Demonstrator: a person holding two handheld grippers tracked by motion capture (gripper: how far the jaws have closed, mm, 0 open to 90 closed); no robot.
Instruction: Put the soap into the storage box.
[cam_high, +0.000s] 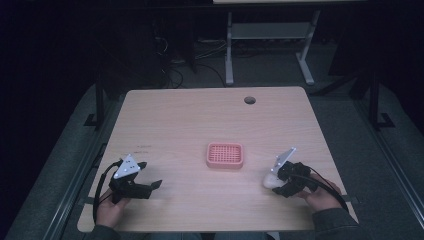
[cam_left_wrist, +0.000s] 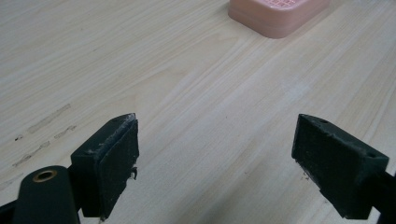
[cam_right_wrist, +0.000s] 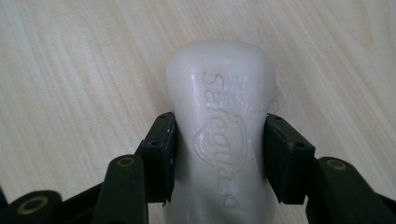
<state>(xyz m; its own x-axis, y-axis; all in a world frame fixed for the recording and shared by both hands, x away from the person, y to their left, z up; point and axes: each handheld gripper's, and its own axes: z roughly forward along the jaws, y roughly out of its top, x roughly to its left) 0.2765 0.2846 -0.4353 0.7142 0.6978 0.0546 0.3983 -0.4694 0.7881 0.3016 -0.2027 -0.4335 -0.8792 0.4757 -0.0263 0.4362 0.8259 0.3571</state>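
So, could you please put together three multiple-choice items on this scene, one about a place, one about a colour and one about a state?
1. Where on the table does the soap dish sit?
A. Near the middle, between the two grippers
B. At the far left corner
C. Beside the round hole at the far edge

2. What colour is the soap dish?
A. Blue
B. Pink
C. Green

3. What is the right gripper doing?
A. Standing open over bare wood
B. Gripping the soap dish
C. Closed on the white soap bar

Answers:
1. A, as the high view shows the dish centred between the left gripper and the right one.
2. B, as its grid top and walls are pink.
3. C, as the right gripper view shows both jaws pressed against the bar's sides.
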